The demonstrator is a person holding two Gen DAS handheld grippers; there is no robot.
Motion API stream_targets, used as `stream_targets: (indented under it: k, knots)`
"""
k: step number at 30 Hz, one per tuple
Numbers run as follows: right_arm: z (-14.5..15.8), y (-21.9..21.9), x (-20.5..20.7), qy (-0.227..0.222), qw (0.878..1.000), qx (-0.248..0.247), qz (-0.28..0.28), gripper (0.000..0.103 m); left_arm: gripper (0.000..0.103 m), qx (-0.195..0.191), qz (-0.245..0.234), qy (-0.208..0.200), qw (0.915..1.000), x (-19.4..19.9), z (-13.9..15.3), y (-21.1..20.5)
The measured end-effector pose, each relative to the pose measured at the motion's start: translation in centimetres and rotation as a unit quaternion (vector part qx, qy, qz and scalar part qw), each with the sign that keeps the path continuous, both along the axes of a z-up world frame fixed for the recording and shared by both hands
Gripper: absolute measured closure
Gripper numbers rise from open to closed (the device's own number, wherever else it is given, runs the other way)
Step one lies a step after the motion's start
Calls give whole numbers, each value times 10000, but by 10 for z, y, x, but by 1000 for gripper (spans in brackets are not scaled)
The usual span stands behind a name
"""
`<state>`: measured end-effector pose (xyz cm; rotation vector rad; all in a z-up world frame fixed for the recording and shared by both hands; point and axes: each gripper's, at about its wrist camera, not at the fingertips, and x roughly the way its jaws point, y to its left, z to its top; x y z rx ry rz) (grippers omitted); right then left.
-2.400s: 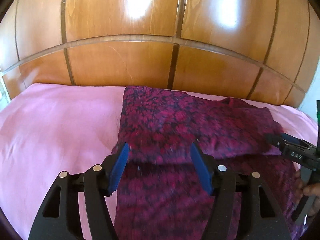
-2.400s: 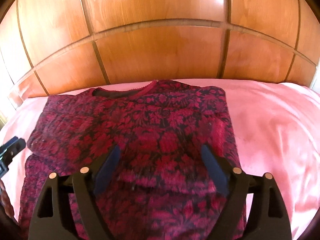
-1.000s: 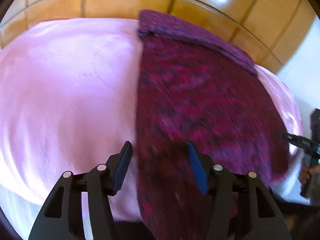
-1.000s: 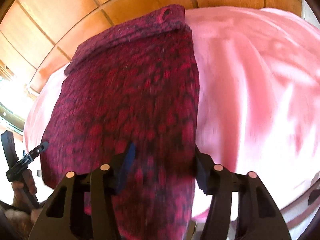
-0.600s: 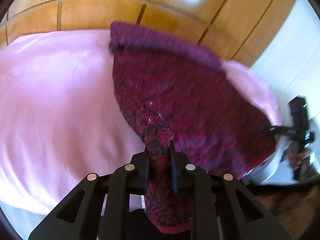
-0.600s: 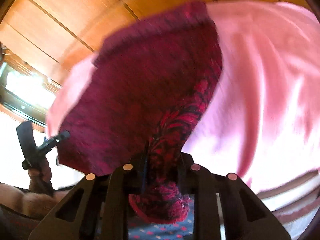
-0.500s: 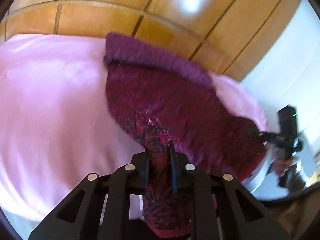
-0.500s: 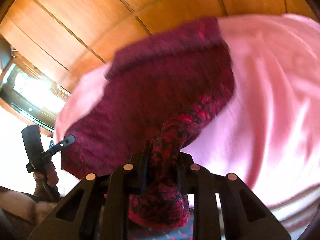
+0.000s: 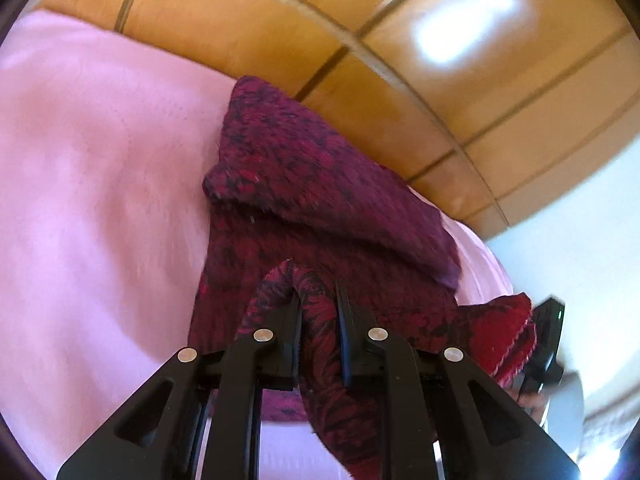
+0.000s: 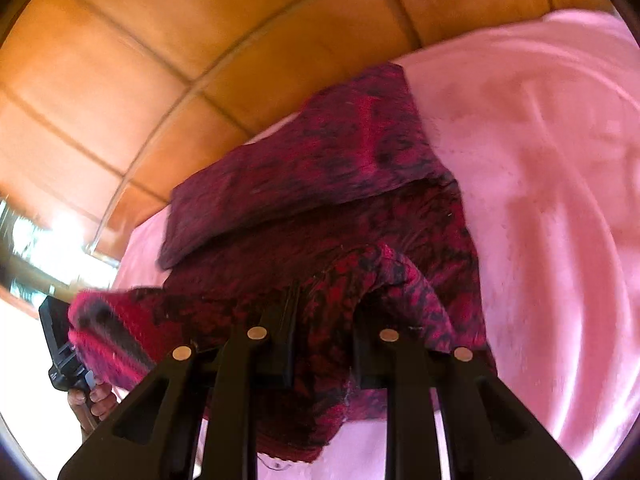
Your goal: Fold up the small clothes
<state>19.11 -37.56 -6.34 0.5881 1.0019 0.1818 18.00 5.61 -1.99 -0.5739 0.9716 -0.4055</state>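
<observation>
L gripper clamped on bunched near edge of dark red patterned sweater, fabric pinched betw both fingers. R gripper likewise clamped on same hem, other corner. Sweater on pink bedspread, far part folded over itself, near hem lifted. Wooden headboard behind.

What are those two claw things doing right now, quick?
Left gripper: closed, pinching the red patterned sweater.
Right gripper: closed on the same sweater's hem.
</observation>
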Motion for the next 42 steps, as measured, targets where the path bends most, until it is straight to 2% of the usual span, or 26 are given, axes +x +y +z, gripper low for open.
stream_targets:
  k: [2, 5, 8, 9, 10, 11, 13, 15, 16, 17, 20, 23, 25, 27, 29, 30, 31, 32, 33, 34, 35, 39, 42]
  knots:
    - [-4, -4, 5, 92, 9999, 72, -101, 84, 89, -75, 164, 183, 9997, 13, -4, 3]
    - [-2, -11, 5, 134, 9990, 406, -154, 75, 74, -429, 269, 372, 9980, 20, -6, 11]
    - [-1, -23, 6, 15, 9972, 722, -218, 62, 54, -801, 439, 373, 9951, 15, -4, 27]
    - [-1, -27, 6, -21, 9956, 904, -241, 54, 38, -815, 580, 320, 9945, 13, -3, 34]
    - [1, -29, 7, -53, 9946, 1003, -270, 52, 27, -731, 826, 220, 9937, 11, -1, 43]
    - [2, -30, 9, -97, 9940, 1051, -283, 49, 26, -682, 1065, 103, 9919, 5, 2, 54]
    - [7, -30, 7, -185, 9928, 1144, -290, 44, 26, -841, 1117, 97, 9901, 0, 3, 69]
    - [18, -31, -2, -414, 9917, 1180, -287, 26, 26, -739, 1187, -19, 9902, -12, 4, 79]
    - [24, -31, -8, -545, 9925, 1041, -333, 21, 26, -550, 1107, -122, 9923, -22, 4, 81]
    - [32, -32, -17, -704, 9934, 810, -407, 12, 26, -430, 987, -164, 9941, -30, 3, 80]
    - [43, -37, -38, -865, 9940, 562, -368, 9, 26, -213, 622, -154, 9977, -48, -12, 74]
    - [39, -34, -57, -777, 9968, 37, -155, 9, 26, -124, 226, -114, 9996, -64, -28, 61]
    - [25, -28, -59, -610, 9977, -285, 11, 12, 26, -82, 25, -91, 9999, -72, -36, 49]
    - [7, -17, -58, -396, 9965, -699, 234, 24, 26, -77, -89, -101, 9999, -75, -42, 39]
    - [-6, -8, -56, -220, 9937, -1051, 322, 34, 35, -3, -188, -110, 9998, -73, -44, 31]
    - [-10, -4, -56, -197, 9919, -1211, 331, 41, 44, 154, -213, -119, 9996, -71, -45, 26]
    - [-9, -1, -57, -208, 9899, -1371, 289, 45, 59, 263, -244, -108, 9993, -67, -44, 23]
    - [-6, -1, -58, -213, 9896, -1396, 261, 58, 64, 385, -258, -59, 9989, -66, -45, 21]
    - [0, -2, -61, -238, 9894, -1416, 219, 75, 71, 431, -241, -49, 9988, -67, -43, 24]
    - [6, -2, -64, -264, 9895, -1407, 211, 79, 75, 424, -241, -76, 9988, -68, -41, 25]
    - [11, -3, -68, -299, 9897, -1384, 217, 88, 76, 461, -255, -121, 9985, -72, -37, 27]
    - [30, 4, -87, -495, 9891, -1355, 309, 91, 80, 334, -280, -190, 9989, -86, -29, 30]
    - [42, 3, -102, -617, 9915, -1108, 302, 91, 81, 101, -215, -205, 9995, -92, -27, 29]
